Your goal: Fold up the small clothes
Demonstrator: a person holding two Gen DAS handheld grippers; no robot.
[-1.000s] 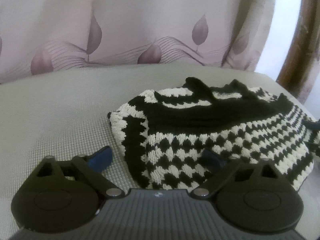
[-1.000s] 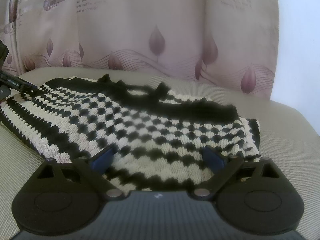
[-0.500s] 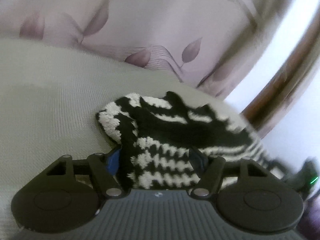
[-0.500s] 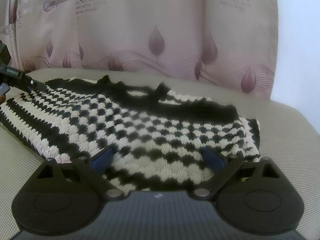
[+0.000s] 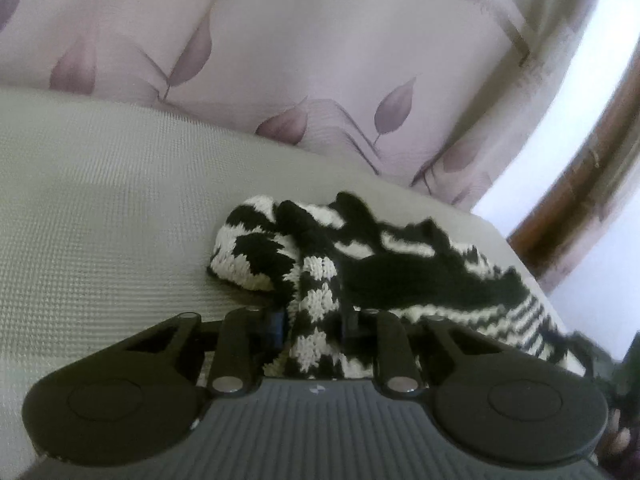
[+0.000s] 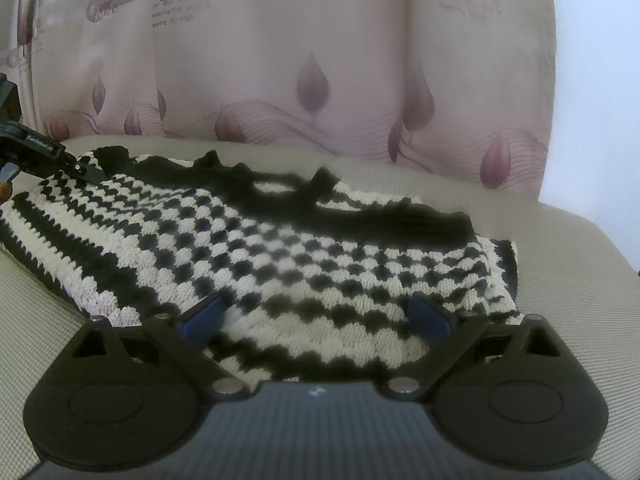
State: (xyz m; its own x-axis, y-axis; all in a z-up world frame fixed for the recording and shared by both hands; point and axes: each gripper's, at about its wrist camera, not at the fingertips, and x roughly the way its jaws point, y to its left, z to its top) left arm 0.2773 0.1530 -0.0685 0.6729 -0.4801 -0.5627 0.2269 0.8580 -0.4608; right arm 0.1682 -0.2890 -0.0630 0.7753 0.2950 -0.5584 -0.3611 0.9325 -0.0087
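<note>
A small black-and-white checked knitted top (image 6: 304,248) lies on a grey textured cushion (image 6: 568,272). My left gripper (image 5: 314,326) is shut on the top's left edge (image 5: 316,300), and the knit bunches between its fingers. The rest of the garment (image 5: 420,276) trails off to the right. My right gripper (image 6: 316,316) is open, with its blue-padded fingers (image 6: 204,316) spread over the garment's near hem and holding nothing. The left gripper's body shows at the far left of the right wrist view (image 6: 36,152), at the garment's far corner.
A pink curtain with purple leaf print (image 6: 312,80) hangs right behind the cushion. A brown wooden post (image 5: 580,184) stands at the right past the cushion edge. Bare cushion (image 5: 100,220) lies left of the garment.
My left gripper has gone from open beside the garment's left edge to shut on it, bunching the knit and tilting. My right gripper has stayed open and still.
</note>
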